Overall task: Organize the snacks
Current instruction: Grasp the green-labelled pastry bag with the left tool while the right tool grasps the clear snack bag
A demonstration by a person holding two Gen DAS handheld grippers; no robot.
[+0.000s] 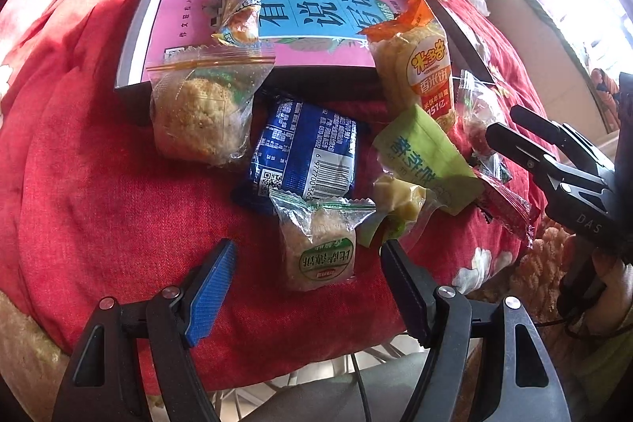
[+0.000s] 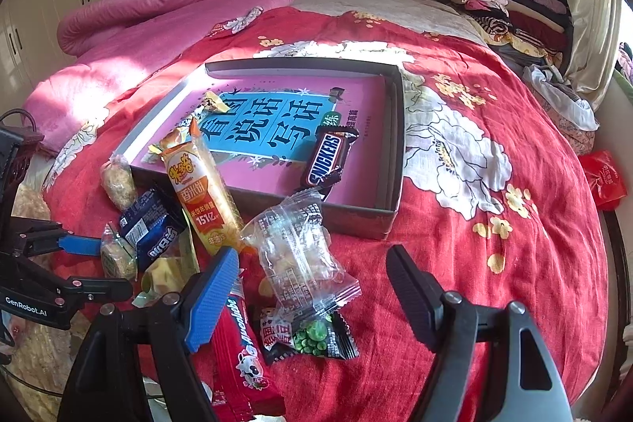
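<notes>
Several wrapped snacks lie on the red bedspread in front of a shallow grey box with a pink book in its bottom. My left gripper is open, its fingertips either side of a clear packet with a green label, not touching it. Behind that lie a blue packet, a green pouch and a crumbly cake in a clear bag. My right gripper is open over a clear crinkly packet. An orange rice-cracker pack leans on the box wall.
Inside the box lie a Snickers bar and a small yellow snack. A green-pea packet and a red stick pack sit near the bed edge. A pink quilt and folded clothes lie further back.
</notes>
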